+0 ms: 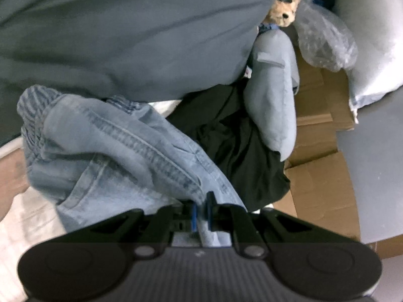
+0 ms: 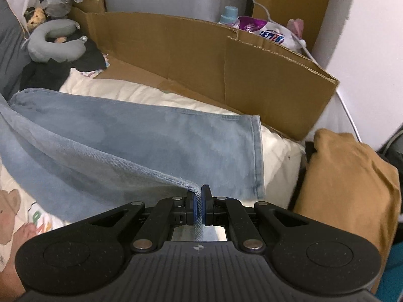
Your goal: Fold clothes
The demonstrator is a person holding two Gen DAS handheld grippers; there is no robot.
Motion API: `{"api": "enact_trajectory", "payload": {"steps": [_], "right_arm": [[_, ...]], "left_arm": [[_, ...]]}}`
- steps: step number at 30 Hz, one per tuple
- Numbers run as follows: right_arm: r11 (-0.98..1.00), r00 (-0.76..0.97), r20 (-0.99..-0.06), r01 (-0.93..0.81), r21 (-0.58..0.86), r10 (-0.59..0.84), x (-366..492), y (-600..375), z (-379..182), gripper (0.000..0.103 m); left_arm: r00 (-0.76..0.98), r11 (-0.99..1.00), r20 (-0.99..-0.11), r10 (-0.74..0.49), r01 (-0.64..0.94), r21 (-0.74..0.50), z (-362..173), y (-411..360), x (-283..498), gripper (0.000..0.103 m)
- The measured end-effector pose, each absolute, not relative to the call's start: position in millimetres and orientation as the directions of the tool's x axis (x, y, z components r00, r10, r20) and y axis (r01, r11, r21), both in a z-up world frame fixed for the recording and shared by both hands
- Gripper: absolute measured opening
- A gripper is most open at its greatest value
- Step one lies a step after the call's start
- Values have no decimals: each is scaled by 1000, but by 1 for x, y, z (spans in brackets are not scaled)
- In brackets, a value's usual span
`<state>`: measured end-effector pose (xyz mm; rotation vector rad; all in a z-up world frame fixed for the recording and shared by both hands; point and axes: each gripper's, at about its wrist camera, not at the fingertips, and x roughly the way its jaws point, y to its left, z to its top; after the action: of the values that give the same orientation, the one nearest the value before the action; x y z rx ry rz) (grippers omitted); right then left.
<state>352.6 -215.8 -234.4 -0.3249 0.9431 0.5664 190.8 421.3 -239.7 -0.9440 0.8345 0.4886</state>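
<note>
Left gripper (image 1: pixel 200 214) pressed nearly together, pinching a bunched seam of the light blue denim jeans (image 1: pixel 121 146); waistband end heaped ahead and to its left, crumpled, not flat. Right gripper (image 2: pixel 200 206) pressed together on a thin hem edge of the same jeans (image 2: pixel 141 136); one leg lies stretched ahead of it over the cream padded bedding (image 2: pixel 277 151), its cuff ahead and right, while the pinched leg rises slack from the left toward the pads. Risks, as judged: the right grip holds only a narrow strip of hem between the blue pads (image 2: pixel 194 206), so a sharp pull could slide it free and drop the leg askew. The left holds thick gathered fabric, which may shift inside the grip and twist the fold line. Just ahead of the left gripper sit a black crumpled garment (image 1: pixel 239 146) and a grey U-shaped neck pillow (image 1: pixel 274 95); carrying the denim that way could drag them along or snag. A tan folded cloth bundle (image 2: pixel 347 181) sits right of the right gripper, near enough to be brushed. Uneven tension between the two grips would leave the legs misaligned.
</note>
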Motion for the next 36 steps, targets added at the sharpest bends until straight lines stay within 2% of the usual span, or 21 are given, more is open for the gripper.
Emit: {"api": "enact_trajectory", "payload": {"steps": [12,21,26,28,30,36], "right_arm": [[749,402,-878,-657,-80,259,439,-157,-281,1],[739,378,-904,-664,-114,200,485,-126,-312,1],[737,369,-914,-662,-134,165,510,-109,-330,1],[737,364,-919,-661,-141,151,520,-103,-338,1],[738,359,-922,-660,-143,143,527,-97,-346,1],[730,346,-928,-668,-143,135,536,-89,-361,1]], "left_arm": [[575,495,-818,23,-717,-491,-284,437,233,8],[562,496,-827,25,-725,-478,-298,448,261,9],[543,467,-840,-4,-742,-482,-310,453,269,13],[550,467,-835,-18,-733,-494,-310,450,269,20],[564,474,-825,-47,-714,-515,-309,445,270,23],[552,488,-828,-98,-698,-524,-315,432,280,23]]}}
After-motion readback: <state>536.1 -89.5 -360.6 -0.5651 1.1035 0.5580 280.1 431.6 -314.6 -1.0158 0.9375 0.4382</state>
